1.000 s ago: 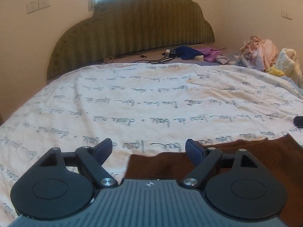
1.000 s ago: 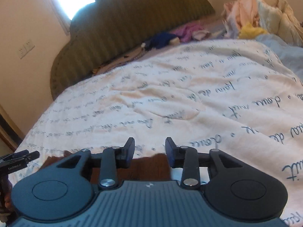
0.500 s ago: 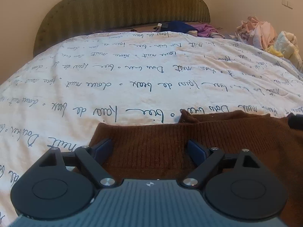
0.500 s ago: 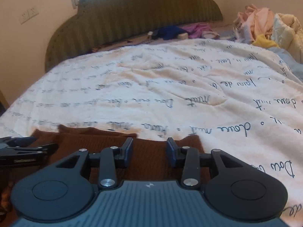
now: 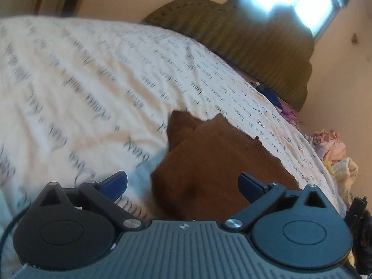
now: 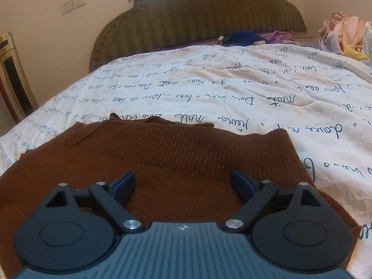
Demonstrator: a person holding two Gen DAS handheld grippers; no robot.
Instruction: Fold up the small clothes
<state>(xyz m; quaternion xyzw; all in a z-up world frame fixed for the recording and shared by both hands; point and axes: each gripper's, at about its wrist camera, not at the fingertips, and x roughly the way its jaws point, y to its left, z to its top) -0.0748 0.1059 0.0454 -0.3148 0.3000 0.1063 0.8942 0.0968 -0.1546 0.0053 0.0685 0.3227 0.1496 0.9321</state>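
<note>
Beyond the right tool (image 6: 182, 184), open bed quilt (image 6: 232, 81) stretches to the headboard (image 6: 197, 16). The brown sweater (image 6: 162, 162) lies flat under it. Both tools' jaws are opening, gripping nothing; the left tool (image 5: 182, 183) hangs over the sweater's left edge.

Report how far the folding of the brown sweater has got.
Done: the brown sweater lies spread on the printed bedspread, its ribbed band doubled over. In hand: nothing; the left gripper and right gripper are opening, pads clear of cloth. Left: further folds, plus the clothes pile.
</note>
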